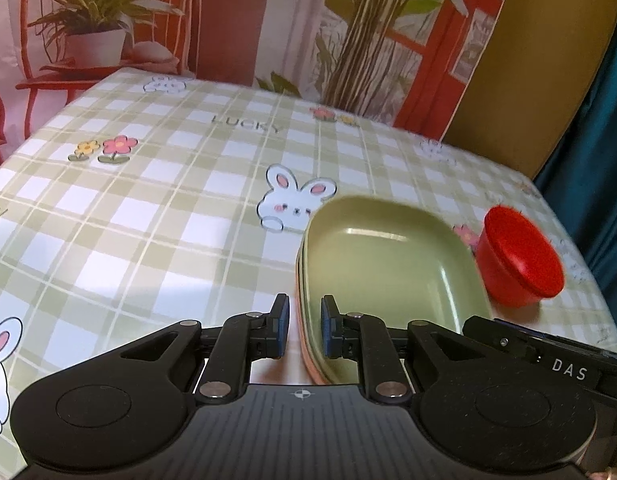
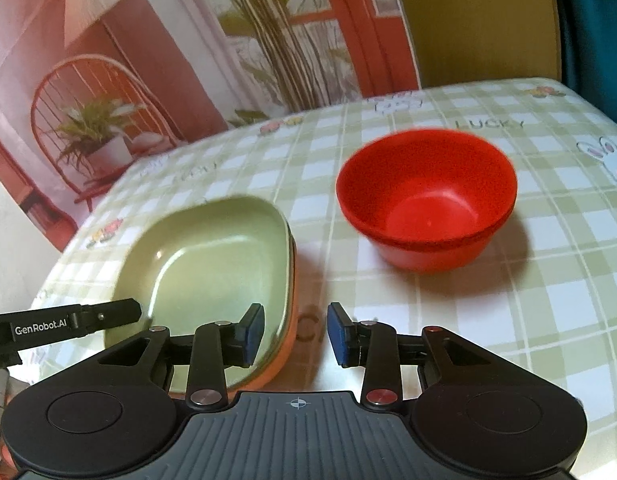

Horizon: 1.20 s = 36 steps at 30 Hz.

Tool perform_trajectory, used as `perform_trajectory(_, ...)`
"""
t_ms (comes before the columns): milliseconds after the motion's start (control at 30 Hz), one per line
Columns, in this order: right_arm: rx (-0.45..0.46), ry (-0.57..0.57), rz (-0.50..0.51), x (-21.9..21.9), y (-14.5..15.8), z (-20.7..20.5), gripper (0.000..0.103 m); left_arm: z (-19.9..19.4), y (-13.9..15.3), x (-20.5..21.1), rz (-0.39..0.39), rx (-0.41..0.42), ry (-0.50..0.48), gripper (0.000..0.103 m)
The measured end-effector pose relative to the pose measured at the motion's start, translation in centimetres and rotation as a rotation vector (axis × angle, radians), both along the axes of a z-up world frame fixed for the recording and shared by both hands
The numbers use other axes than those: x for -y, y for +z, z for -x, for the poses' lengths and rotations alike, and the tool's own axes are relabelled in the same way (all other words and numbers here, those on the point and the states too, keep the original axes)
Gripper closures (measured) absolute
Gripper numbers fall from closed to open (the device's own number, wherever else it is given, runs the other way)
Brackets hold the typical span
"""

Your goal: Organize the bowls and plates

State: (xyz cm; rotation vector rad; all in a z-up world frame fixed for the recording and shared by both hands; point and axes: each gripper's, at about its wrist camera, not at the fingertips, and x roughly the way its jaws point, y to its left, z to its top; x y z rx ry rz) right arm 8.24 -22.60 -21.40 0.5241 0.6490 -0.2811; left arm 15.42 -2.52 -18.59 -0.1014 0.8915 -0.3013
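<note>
A stack of square plates, green on top (image 1: 384, 264) with an orange one at the bottom, lies on the checked tablecloth; it also shows in the right wrist view (image 2: 220, 264). A stack of red bowls (image 2: 426, 200) stands to its right, seen in the left wrist view (image 1: 518, 256) too. My left gripper (image 1: 304, 330) is open with its fingers on either side of the stack's left rim. My right gripper (image 2: 295, 334) is open, its fingers on either side of the stack's right rim. Both hold nothing.
The table (image 1: 156, 216) has a green checked cloth with rabbits and flowers. A printed backdrop with a chair and plants (image 1: 236, 20) hangs behind it. A yellow panel (image 1: 540, 64) and a teal curtain (image 1: 596, 140) stand at the right.
</note>
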Motion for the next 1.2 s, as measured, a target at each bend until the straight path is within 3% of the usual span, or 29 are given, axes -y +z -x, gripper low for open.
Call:
perform_trajectory(200, 0.09, -0.03, 0.03, 1.5, 2.9, 1.0, 0.07, 0.0, 2.9, 0.1, 0.028, 0.065, 0.005, 0.085)
perform_trajectory(333, 0.139, -0.07, 0.061, 3.3, 4.8, 2.0, 0.07, 0.1, 4.8, 1.0, 0.026, 0.125, -0.014, 0.063)
perform_trajectory(633, 0.155, -0.182, 0.111, 7.3, 5.4, 4.1, 0.07, -0.6, 6.8, 6.3, 0.032, 0.177, -0.155, 0.063)
perform_trajectory(900, 0.11, -0.24, 0.083, 10.1, 2.7, 4.6, 0.07, -1.8, 4.3, 12.0, 0.022, 0.123, -0.284, 0.063)
perform_trajectory(1200, 0.085, -0.239, 0.003, 12.3, -0.4, 3.5, 0.073, -4.1, 0.2, 16.1, -0.01, 0.012, -0.322, 0.064)
